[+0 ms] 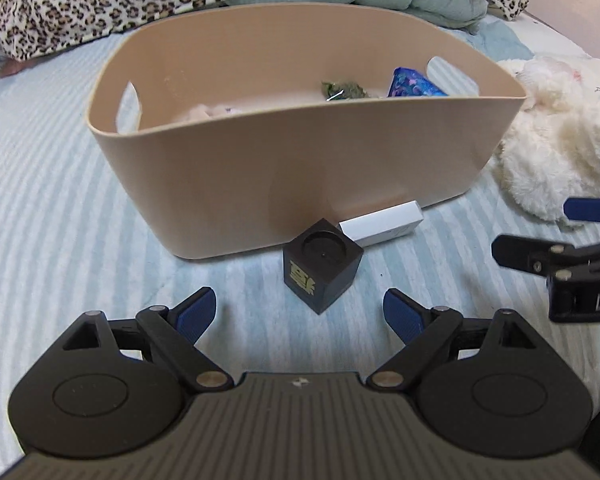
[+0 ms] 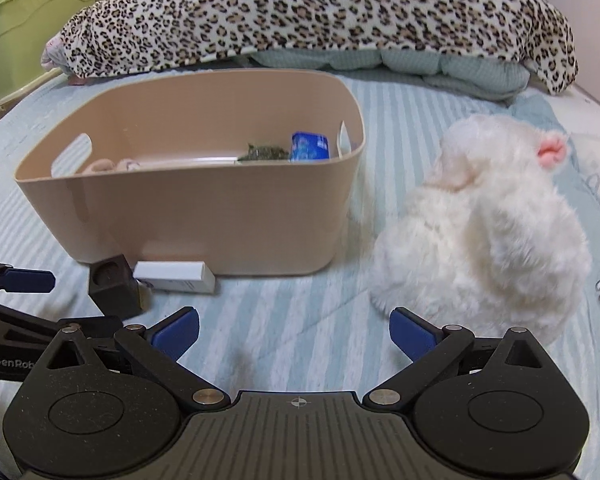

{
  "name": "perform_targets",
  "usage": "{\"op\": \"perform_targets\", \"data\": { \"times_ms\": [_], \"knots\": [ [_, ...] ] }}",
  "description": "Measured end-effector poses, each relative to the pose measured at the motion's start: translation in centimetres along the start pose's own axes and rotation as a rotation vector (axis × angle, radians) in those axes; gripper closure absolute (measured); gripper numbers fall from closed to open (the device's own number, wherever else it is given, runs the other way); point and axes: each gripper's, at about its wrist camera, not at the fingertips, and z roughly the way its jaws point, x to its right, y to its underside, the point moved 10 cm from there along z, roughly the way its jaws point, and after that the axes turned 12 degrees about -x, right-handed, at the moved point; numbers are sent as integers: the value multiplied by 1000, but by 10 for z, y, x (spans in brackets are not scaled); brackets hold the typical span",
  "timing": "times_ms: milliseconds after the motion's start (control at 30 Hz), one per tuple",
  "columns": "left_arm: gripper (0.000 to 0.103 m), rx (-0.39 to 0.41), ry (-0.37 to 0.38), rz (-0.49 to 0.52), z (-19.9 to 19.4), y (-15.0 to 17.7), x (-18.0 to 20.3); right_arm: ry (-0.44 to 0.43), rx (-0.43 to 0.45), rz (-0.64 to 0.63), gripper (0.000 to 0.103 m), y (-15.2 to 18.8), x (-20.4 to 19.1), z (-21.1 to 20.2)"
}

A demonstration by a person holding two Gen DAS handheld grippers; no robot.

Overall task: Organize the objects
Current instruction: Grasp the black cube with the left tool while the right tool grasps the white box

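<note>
Striped bedspread, one tan bin, one black cube, one white box

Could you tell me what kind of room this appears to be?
Most likely a bedroom: the work surface looks like a bed with a striped blue sheet, a leopard-print blanket is piled behind, and a white plush toy lies beside the beige bin.

Soft, even indoor light fills both views, casting only faint shadows on the striped bedspread. Fisheye distortion bends the edges and darkens the corners. In the right wrist view the white plush toy looks blurred.
</note>
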Motion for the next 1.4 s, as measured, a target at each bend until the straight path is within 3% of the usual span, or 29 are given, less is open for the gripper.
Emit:
{"op": "perform_targets", "data": {
  "times_ms": [300, 700, 1067, 1267, 1367, 1400],
  "knots": [
    [12, 23, 2, -92, 15, -13, -14, -23, -45, 18, 0, 5, -5, 32],
    [12, 18, -51, -113, 19, -9, -50, -80, -56, -3, 0, 0, -42, 59],
    [14, 3, -47, -119, 22, -2, -74, -121, -28, 13, 0, -5, -64, 64],
    [29, 22, -41, -49, 20, 1, -72, -124, -2, 55, 4, -13, -68, 70],
    [47, 29, -20, -19, 18, 1, -67, -125, 2, 63, 22, -20, -69, 68],
    [56, 28, -9, -15, 17, 1, -65, -122, 4, 61, 34, -21, -70, 67]
  ]
}}
